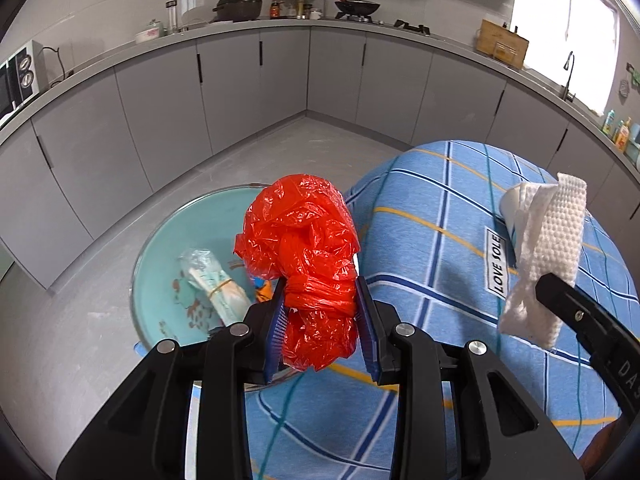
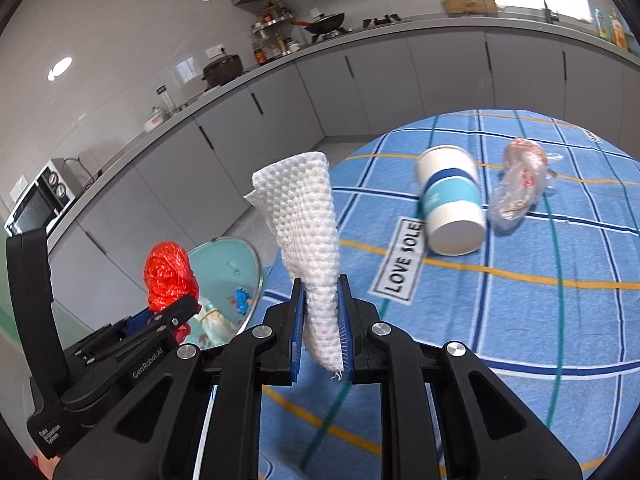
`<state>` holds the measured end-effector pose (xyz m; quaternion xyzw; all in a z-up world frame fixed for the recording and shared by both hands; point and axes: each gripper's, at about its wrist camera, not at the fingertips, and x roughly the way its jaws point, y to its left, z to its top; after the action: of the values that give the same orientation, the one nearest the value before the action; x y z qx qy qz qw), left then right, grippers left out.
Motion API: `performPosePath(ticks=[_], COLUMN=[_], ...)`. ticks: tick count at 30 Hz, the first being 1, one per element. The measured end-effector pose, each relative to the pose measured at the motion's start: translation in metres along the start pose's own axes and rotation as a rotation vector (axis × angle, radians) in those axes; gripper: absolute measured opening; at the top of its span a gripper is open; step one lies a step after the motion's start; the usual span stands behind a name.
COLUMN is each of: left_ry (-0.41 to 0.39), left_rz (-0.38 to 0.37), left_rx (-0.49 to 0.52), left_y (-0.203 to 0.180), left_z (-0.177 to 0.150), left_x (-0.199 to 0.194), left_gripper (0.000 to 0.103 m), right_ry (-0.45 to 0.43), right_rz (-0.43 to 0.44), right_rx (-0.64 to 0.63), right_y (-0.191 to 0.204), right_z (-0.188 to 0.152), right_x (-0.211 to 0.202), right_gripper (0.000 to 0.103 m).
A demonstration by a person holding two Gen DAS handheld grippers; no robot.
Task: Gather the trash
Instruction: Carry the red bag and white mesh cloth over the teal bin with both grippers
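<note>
Trash fills both grippers: a crumpled red plastic bag (image 1: 308,264) sits clenched between the blue-padded jaws of the left gripper (image 1: 322,320), its knotted waist pinched by the pads and its puffed top standing up above them. A folded white textured paper towel (image 2: 310,248) is grasped in the narrow jaws of the right gripper (image 2: 322,328), rising upright and widening toward its top, with a frayed end hanging just below the pads.

Just beyond the left gripper, on its left side, lies a round pale-turquoise basin with a shiny metal rim (image 1: 160,236). Inside it rest a clear wrapper bundle bound with a rubber band (image 1: 218,284) and a small blue and orange scrap (image 1: 264,290), partly hidden behind the red bag.

To the right spreads a counter draped in a blue checked cloth with orange, white and dark-blue lines (image 2: 520,320), bearing a white label that reads "LOVE SOLE" (image 2: 402,260). Farther out on the cloth, a white paper cup with a blue band (image 2: 452,204) lies on its side, and just to its right sits a crumpled clear plastic bag with reddish print (image 2: 520,176).

Grey kitchen cabinets (image 1: 256,92) line the far walls.
</note>
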<state>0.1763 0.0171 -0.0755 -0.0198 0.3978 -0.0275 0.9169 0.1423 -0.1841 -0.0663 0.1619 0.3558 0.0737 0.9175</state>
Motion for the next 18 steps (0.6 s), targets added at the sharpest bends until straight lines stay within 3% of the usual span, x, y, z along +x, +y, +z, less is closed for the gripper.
performPosePath(ticks=[18], left_ry=[0.007], left_rz=[0.056], left_rx=[-0.089], left_y=[0.055], left_z=[-0.002], left_x=[0.001], left_gripper=[0.033], right_ry=[0.068], right_rz=[0.094], right_rx=[-0.097], right_y=[0.067], right_z=[-0.004], right_x=[0.03], right_gripper=[0.017])
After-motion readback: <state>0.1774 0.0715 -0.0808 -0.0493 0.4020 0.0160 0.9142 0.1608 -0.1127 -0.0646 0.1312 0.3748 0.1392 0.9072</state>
